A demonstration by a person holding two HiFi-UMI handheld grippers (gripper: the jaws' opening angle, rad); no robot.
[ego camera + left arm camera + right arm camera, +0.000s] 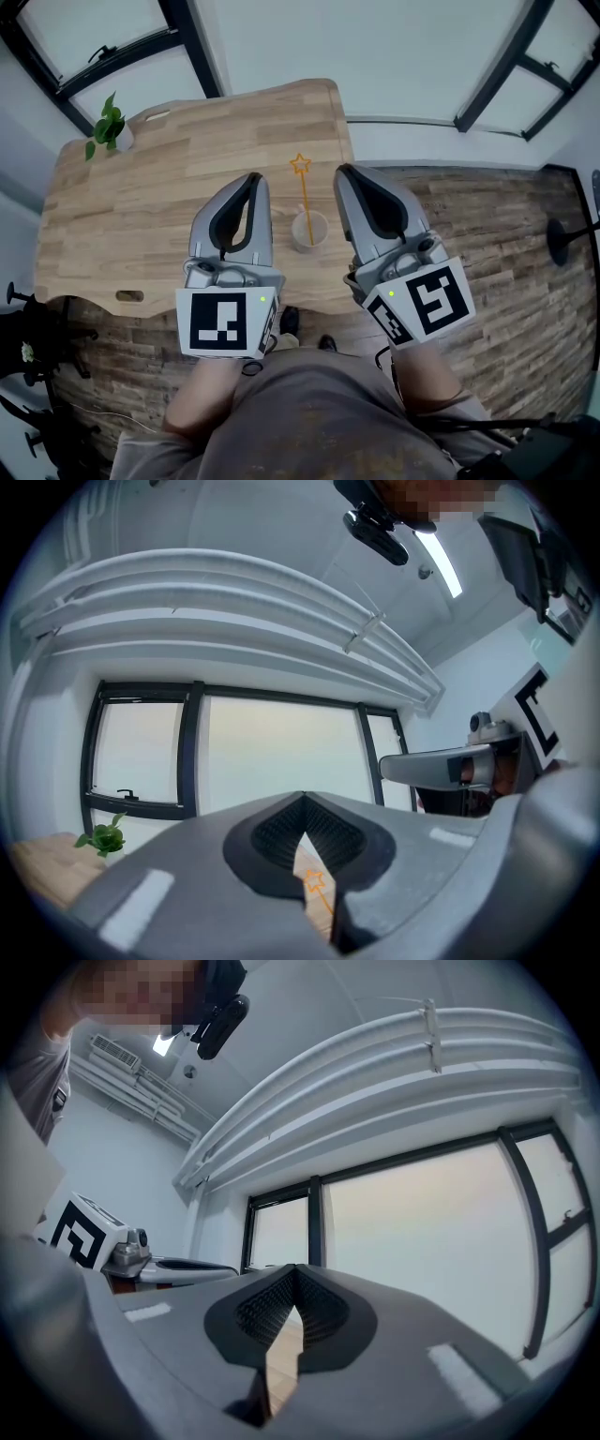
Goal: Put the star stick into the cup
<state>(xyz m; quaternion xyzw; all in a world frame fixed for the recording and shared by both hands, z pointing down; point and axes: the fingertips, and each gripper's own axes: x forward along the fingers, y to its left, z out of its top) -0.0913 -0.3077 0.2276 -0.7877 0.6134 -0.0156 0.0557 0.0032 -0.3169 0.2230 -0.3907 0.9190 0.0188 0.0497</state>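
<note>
Lower end of the star stick (pixel 304 197) out of sight inside the cup (pixel 302 244).

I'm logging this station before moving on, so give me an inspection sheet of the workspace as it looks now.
Surface: wooden table, edge nearest the person.
Job's things: star stick stands in the cup, star end up.
Clutter: small plant at the table's far left corner.
Grippers: left gripper and right gripper both shut, empty, flanking the cup.
Cables: thin cable on the floor, lower left.
Surroundings: windows beyond the table; black stand at right.
</note>
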